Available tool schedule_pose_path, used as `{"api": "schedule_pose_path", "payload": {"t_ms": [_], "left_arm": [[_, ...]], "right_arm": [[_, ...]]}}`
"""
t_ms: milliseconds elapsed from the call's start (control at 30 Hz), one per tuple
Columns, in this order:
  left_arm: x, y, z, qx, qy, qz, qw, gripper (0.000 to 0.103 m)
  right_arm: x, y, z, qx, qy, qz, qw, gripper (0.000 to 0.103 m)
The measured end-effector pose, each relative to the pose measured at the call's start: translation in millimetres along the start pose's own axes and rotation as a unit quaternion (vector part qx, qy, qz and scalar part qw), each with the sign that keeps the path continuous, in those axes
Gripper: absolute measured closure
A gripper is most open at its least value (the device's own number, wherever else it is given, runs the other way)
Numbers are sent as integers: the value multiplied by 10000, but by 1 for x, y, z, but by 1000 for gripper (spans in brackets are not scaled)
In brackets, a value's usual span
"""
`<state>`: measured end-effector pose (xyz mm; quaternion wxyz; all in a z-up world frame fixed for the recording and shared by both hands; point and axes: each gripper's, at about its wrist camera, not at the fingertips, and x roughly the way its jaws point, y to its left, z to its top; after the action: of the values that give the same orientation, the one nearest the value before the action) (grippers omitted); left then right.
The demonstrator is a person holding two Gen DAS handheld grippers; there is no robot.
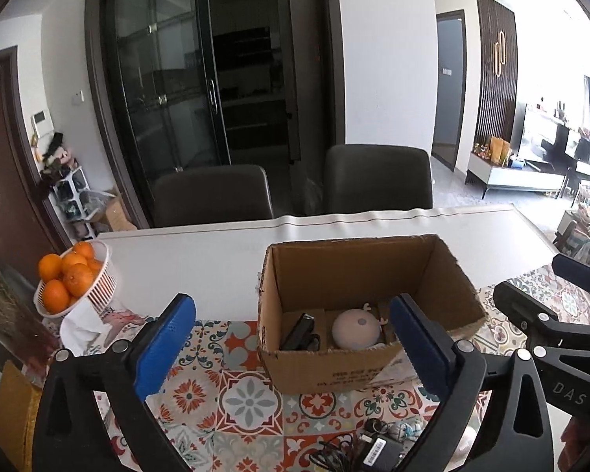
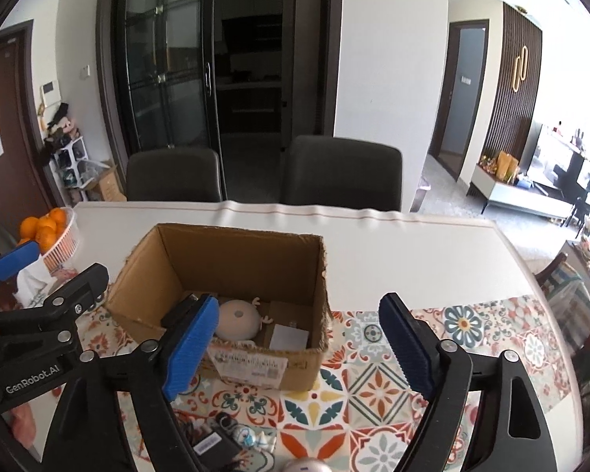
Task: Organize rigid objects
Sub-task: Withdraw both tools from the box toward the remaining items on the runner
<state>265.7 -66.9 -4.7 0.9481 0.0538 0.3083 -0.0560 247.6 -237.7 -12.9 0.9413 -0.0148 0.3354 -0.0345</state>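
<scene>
Daylight from right, blown-out glare there; sharp centre, fisheye-bent dark corners

Oranges [image 1: 69, 277] fill a basket [image 1: 102, 283]; chairs [image 1: 377, 179] probably dark-upholstered.

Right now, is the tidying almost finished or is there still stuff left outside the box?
Partly done. The cardboard box already holds a round pink gadget, a black item and a small white square. Nothing is in hand: the left gripper and right gripper are both open and empty. Still left on the table: a black charger with cables and small bits.
</scene>
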Motion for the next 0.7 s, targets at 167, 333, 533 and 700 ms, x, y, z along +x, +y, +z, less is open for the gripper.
{"api": "schedule_pose_path", "payload": {"t_ms": [167,333,533,700], "left_arm": [[-17,-7,-11,25,-47,47,10000,2],[-30,-13,-27,17,1,75,10000,2],[-39,-20,-46,-22,135,129,9998,2],[-44,-25,-63,-66,240,195,9995,2]], "right_arm": [[-21,-4,-11,-30,-142,-88,9999,17],[-33,-11,-24,5,-181,-84,9998,17],[-38,-15,-42,-26,-123,34,9999,17],[-38,-19,-55,-55,-46,169,9998,17]]}}
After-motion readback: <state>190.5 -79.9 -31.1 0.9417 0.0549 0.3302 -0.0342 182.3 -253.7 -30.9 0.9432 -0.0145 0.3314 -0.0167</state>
